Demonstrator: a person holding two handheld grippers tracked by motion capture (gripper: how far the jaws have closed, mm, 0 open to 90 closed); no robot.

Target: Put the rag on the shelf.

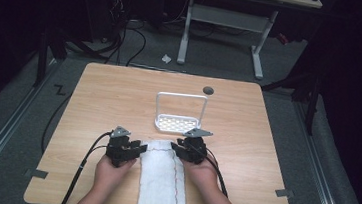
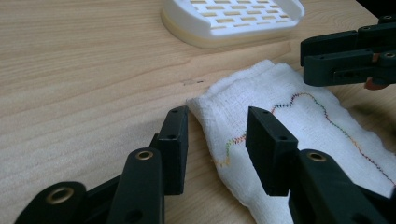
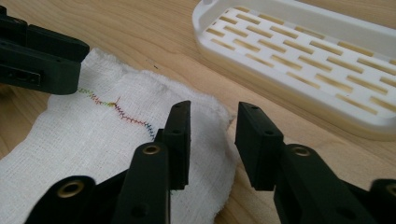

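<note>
Wooden table (image 1: 119, 91), both hands low, fingers parted beside folded cloth (image 1: 162, 175)

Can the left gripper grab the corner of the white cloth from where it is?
Probably yes. The left gripper has its jaws open right at the near corner of the white cloth, which lies flat on the table, with nothing between them. The right gripper is at the other corner, out of the way.

Cloth (image 1: 163, 180) on table (image 1: 93, 103), rack (image 1: 179, 123) just behind it.
</note>
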